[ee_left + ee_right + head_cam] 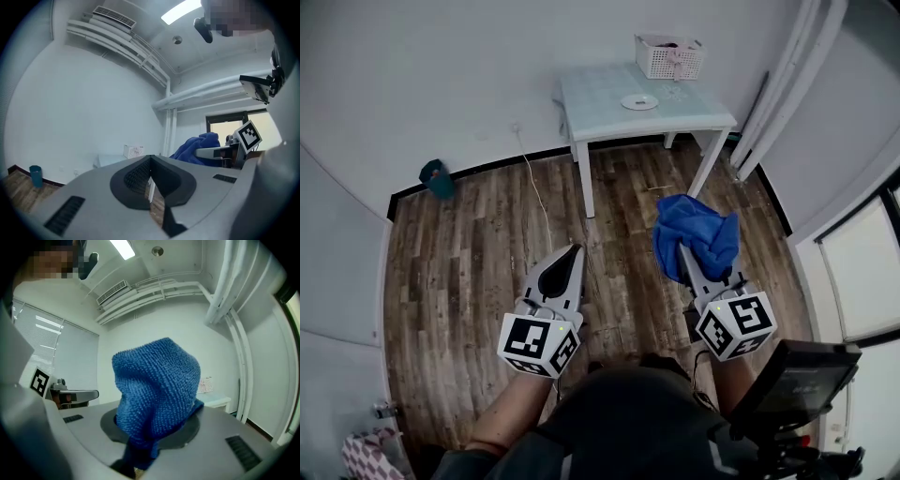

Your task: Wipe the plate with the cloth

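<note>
Two claws level: right claw (688, 262) clamps blue cloth (699, 229); left claw (572, 255) closed; plate (639, 102) on counter (600, 111), well ahead.

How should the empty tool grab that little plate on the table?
Probably by its rim, on the side nearest the person. The plate lies flat on the table, so only its thin edge offers a pinch. The left tool is shut and empty; the right tool holds the cloth.
</note>
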`<move>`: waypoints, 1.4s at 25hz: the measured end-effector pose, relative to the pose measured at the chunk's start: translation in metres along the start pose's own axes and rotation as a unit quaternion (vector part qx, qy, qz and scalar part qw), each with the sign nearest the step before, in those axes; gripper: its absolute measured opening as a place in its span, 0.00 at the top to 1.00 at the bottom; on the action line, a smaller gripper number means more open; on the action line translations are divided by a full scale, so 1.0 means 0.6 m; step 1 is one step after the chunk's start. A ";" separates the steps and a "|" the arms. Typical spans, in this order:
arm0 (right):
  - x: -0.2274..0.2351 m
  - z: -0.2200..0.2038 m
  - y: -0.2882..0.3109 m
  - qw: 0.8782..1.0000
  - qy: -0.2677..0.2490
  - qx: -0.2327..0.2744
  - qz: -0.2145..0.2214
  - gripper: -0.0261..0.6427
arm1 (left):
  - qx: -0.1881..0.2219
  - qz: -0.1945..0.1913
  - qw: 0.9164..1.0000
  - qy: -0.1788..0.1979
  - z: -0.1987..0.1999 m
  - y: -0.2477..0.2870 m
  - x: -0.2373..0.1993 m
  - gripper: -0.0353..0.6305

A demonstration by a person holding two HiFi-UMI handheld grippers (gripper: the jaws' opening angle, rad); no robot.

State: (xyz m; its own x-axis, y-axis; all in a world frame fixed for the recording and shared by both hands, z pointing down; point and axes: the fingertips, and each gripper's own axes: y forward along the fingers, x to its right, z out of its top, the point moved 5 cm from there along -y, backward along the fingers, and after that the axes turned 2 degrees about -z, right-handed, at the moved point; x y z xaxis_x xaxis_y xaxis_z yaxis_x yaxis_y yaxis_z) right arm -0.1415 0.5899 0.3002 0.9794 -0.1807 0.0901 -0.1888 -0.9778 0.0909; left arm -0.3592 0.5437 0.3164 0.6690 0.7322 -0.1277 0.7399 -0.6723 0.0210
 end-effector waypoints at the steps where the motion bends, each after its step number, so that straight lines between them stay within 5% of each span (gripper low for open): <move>1: -0.006 -0.001 0.001 1.000 0.002 0.000 -0.003 0.81 | 0.000 -0.003 1.000 -0.002 -0.001 -0.002 -0.004 0.93; 14: 0.028 -0.002 0.090 1.000 0.018 0.007 0.011 0.81 | -0.012 0.006 1.000 -0.017 -0.013 0.076 -0.058 0.93; 35: 0.339 0.032 0.307 0.997 0.042 0.021 0.060 0.81 | -0.042 0.015 0.999 -0.008 -0.001 0.431 -0.049 0.93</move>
State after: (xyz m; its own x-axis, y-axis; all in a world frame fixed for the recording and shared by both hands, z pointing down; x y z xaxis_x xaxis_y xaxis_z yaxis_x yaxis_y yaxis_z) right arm 0.0244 0.3708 0.3165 0.9403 -0.2880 0.1816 -0.2986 -0.9538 0.0337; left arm -0.1874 0.3481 0.3261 0.6909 0.7091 -0.1407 0.7227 -0.6825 0.1090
